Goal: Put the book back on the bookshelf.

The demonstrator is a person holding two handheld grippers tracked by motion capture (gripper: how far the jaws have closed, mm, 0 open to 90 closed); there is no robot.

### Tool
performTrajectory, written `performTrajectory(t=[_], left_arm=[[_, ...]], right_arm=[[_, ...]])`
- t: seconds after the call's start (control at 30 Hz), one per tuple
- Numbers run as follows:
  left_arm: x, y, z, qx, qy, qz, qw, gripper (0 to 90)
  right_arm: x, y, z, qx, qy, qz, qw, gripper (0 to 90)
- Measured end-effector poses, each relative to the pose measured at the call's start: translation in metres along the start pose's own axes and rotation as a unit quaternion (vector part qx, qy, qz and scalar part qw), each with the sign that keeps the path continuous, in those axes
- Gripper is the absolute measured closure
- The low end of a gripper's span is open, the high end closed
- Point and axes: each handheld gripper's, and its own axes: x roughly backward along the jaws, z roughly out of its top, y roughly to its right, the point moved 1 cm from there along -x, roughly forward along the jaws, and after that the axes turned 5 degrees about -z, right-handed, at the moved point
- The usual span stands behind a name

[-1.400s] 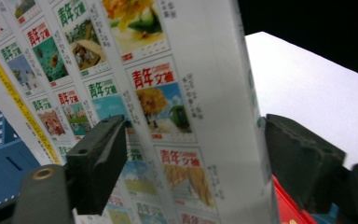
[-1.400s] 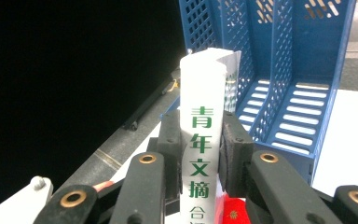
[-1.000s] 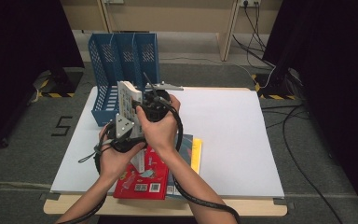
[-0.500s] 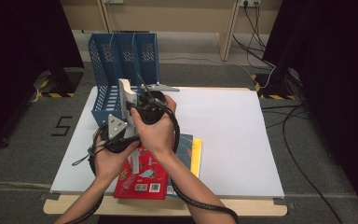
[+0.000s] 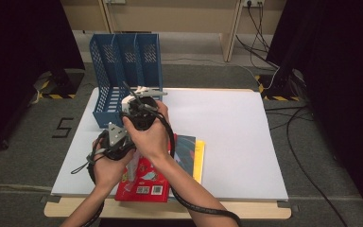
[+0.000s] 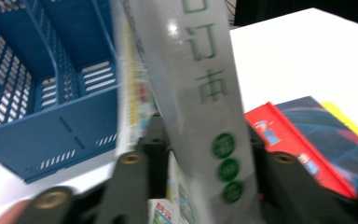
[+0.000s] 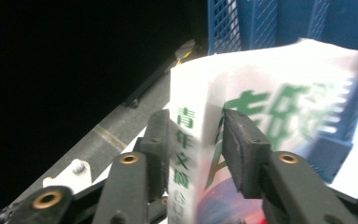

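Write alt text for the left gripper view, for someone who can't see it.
The left gripper is shut on a grey magazine with green printed characters, held upright between its black jaws. Behind it on the white table sits a blue file rack; a red book and a dark book lie to the right.

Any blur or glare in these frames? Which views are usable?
High view: sharp and evenly lit, dark at both sides; file rack and red book read clearly. Left gripper view: white magazine is close and smeared, with a small glare spot near its top; the rack behind is soft. Right gripper view: the magazine's green print is motion-blurred, the left half nearly black.
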Motion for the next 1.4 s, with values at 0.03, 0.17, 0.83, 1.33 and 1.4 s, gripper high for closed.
performTrajectory(t=[0.03, 0.17, 0.83, 1.33, 1.4], left_arm=[[0.0, -0.004, -0.002, 0.008, -0.006, -0.009, 0.9999, 69.6], [-0.003, -0.017, -0.015, 0.024, -0.018, -0.037, 0.9988, 73.4], [0.038, -0.067, -0.038, 0.054, 0.072, -0.039, 0.9952, 73.4], [0.074, -0.095, -0.058, 0.053, 0.1, 0.003, 0.9936, 72.9], [0.079, -0.099, -0.061, 0.055, 0.104, 0.013, 0.993, 72.7]], right_arm=[[-0.001, 0.001, 0.0, 0.001, -0.002, -0.003, 1.0, 60.7], [0.001, 0.01, -0.001, -0.002, -0.017, 0.012, 0.9998, 64.3], [0.061, 0.101, -0.019, -0.055, 0.026, -0.037, 0.9974, 61.8], [0.065, 0.172, -0.068, -0.076, -0.012, -0.122, 0.9896, 58.7], [0.066, 0.179, -0.075, -0.08, -0.017, -0.127, 0.9885, 58.7]])
